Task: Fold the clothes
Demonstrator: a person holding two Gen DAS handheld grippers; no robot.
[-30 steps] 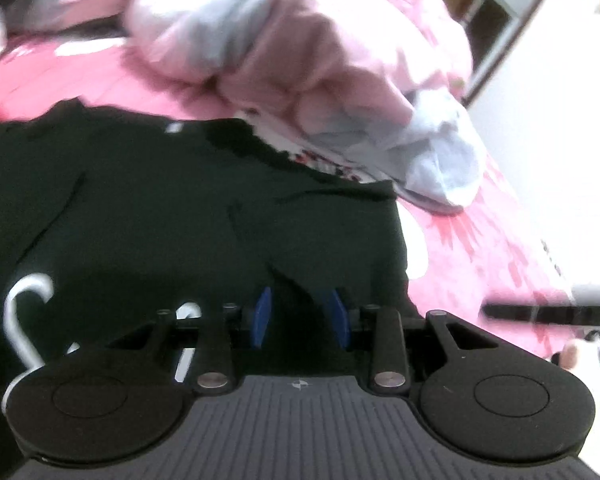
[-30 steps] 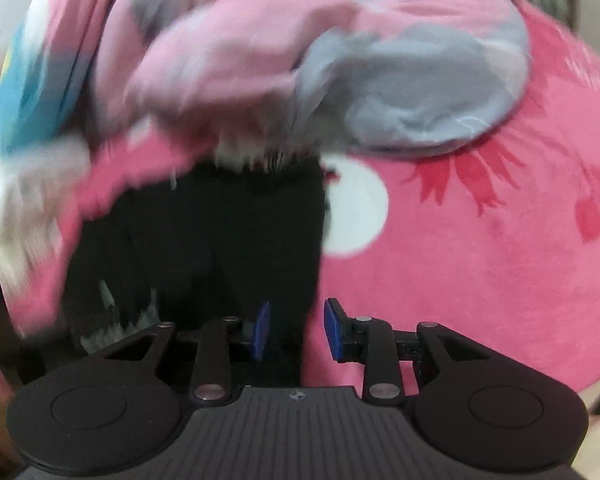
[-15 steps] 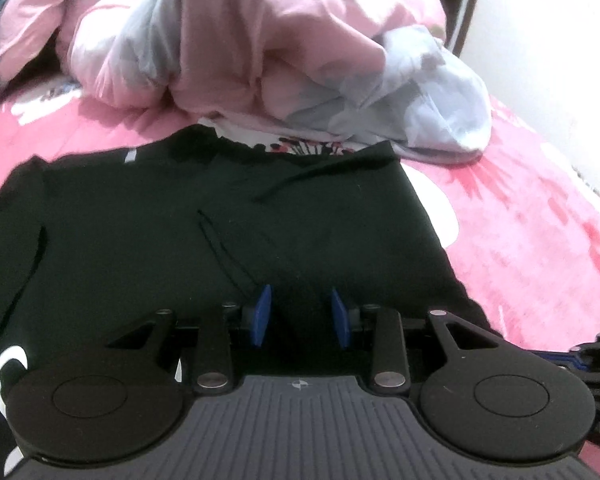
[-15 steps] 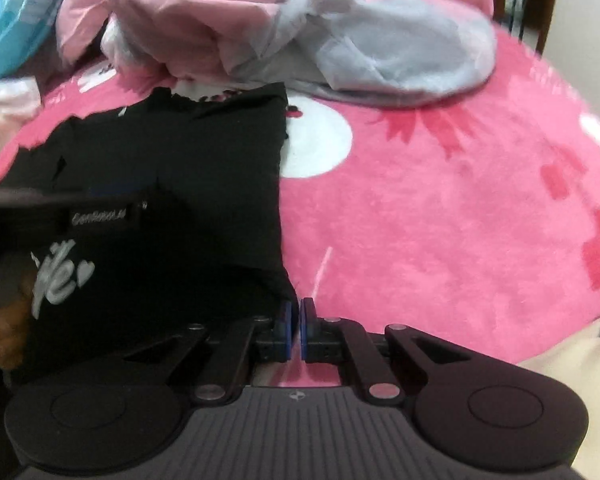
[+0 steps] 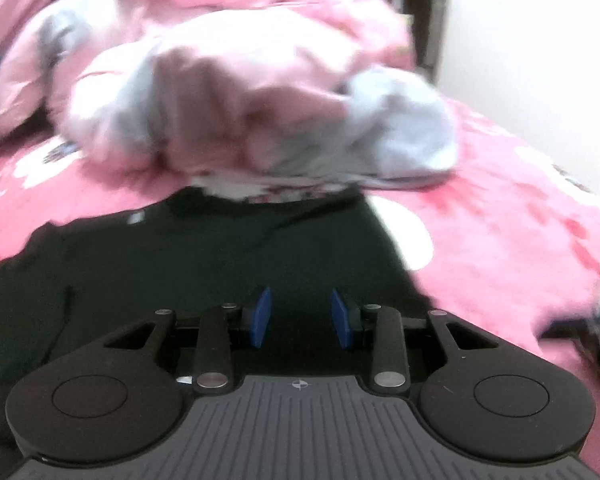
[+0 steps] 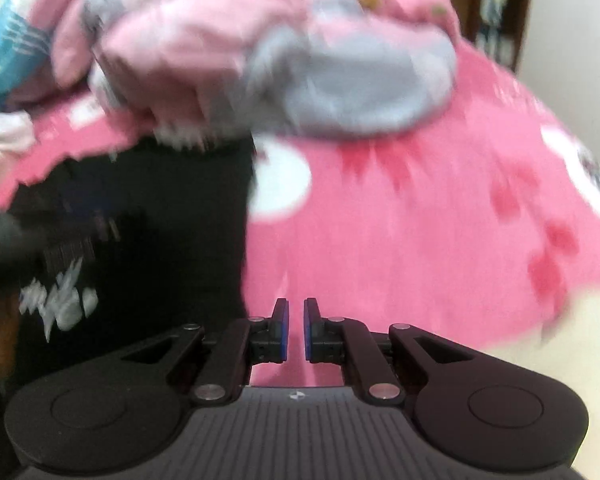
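Right wrist view, heavy motion blur. Right gripper sits bottom centre over the pink blanket, blue pads facing each other with a narrow gap; jaws opening, nothing between them, only pink fabric visible through the gap. Black garment lies flat on the blanket to the left, its right edge running just left of the gripper's left finger. White print on the garment's lower left, unreadable. Crumpled pink and grey quilt heaped at the garment's far edge. Blurred dark object at the left edge, can't identify. White round patch on the blanket just beside the garment's upper right edge.
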